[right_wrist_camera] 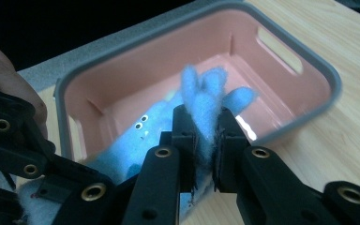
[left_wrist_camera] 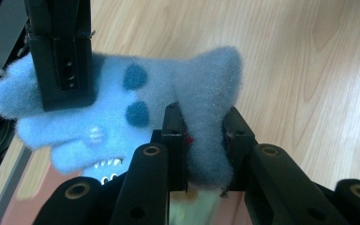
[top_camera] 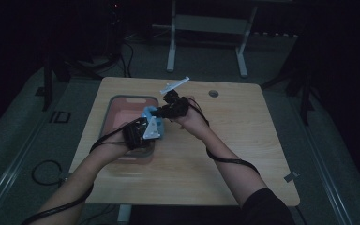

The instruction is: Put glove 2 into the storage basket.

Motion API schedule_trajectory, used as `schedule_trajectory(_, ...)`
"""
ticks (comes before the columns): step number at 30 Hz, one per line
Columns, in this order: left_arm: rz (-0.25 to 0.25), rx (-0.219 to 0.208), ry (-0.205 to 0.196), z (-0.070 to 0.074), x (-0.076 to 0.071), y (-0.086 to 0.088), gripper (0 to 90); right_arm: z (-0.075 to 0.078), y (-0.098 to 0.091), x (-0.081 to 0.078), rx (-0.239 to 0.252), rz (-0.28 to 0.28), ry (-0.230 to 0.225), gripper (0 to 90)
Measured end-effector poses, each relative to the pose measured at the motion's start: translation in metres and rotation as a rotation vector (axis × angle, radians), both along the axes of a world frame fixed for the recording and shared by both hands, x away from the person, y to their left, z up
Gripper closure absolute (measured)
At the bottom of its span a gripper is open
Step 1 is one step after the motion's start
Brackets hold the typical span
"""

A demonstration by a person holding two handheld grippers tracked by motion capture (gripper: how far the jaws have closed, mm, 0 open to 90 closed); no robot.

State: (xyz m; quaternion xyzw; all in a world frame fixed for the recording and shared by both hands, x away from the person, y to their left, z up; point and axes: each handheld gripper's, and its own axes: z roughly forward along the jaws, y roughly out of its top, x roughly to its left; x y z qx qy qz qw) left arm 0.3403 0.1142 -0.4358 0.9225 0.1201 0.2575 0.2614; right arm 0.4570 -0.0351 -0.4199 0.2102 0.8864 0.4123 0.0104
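Item: small fuzzy light-blue plush toy (left_wrist_camera: pixel 122 108) with dark-blue spots, stitched white teeth and tiny bead eyes; soft fleece, floppy limbs.
Position: held in the air between the two grippers, over the near right corner of the pink plastic tub (right_wrist_camera: pixel 309 70) with a grey rim; in the high view the toy (top_camera: pixel 151 117) appears just above the tub's edge, not resting in it.
Long axis: runs from one gripper to the other, roughly level; the spotted, toothed body lies towards the right gripper's side in the left gripper view, the greyer limb towards the left gripper.
Left gripper (left_wrist_camera: pixel 201 136): jaws pressed together on a thick grey-blue limb of the toy, the fleece bulging out above and below the pads.
Right gripper (right_wrist_camera: pixel 205 136): jaws pinching a thin tuft at the toy's other end, blue fluff standing up between the pads; the tub lies straight ahead of it and below.
Nearer hand: neither; both hold the toy, one at each end, so the toy hangs stretched between them.
Relation for the coming move: the tub's hollow lies below and to the left gripper's side of the toy; a lowering into it probably needs both ends carried that way together.
Support: pale wooden tabletop (top_camera: pixel 225 154), tub standing at its left part.
Surroundings: dark room, white metal frame legs (top_camera: pixel 171 51) beyond the table.
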Motion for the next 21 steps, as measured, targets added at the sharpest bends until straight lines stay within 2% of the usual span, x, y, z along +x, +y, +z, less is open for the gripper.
schedule_trajectory(1,0.006,0.0,-0.001,0.001,0.0,0.004,76.2,0.0,0.0,0.0,0.0,0.0,0.0,81.8)
schedule_trajectory(5,0.035,0.006,-0.011,-0.003,-0.002,0.024,76.1,-0.001,0.023,0.001,0.013,0.016,-0.005,81.8)
schedule_trajectory(7,0.041,0.004,-0.006,-0.005,-0.002,0.028,76.1,-0.003,0.027,0.002,0.019,0.023,0.0,81.8)
schedule_trajectory(9,0.05,0.0,0.006,-0.009,-0.002,0.036,76.1,-0.008,0.034,0.004,0.021,0.024,0.013,81.8)
schedule_trajectory(10,0.056,0.001,0.011,-0.011,-0.002,0.039,76.1,-0.015,0.041,0.007,0.022,0.025,0.036,81.7)
schedule_trajectory(13,0.068,-0.004,0.028,-0.019,-0.001,0.049,76.1,-0.023,0.047,0.009,0.022,0.027,0.053,81.7)
schedule_trajectory(14,0.072,-0.005,0.035,-0.022,0.0,0.051,76.1,-0.031,0.052,0.011,0.018,0.028,0.061,81.7)
schedule_trajectory(15,0.079,-0.006,0.042,-0.026,0.0,0.052,76.1,-0.031,0.052,0.011,0.018,0.028,0.061,81.7)
schedule_trajectory(16,0.084,0.006,0.051,-0.033,0.001,0.053,76.0,-0.04,0.056,0.013,0.014,0.031,0.071,81.6)
schedule_trajectory(18,0.087,0.009,0.057,-0.036,0.002,0.053,76.0,-0.045,0.058,0.014,0.012,0.03,0.077,81.6)
schedule_trajectory(21,0.091,0.007,0.088,-0.044,0.006,0.054,76.0,-0.057,0.062,0.017,-0.016,0.026,0.086,81.5)
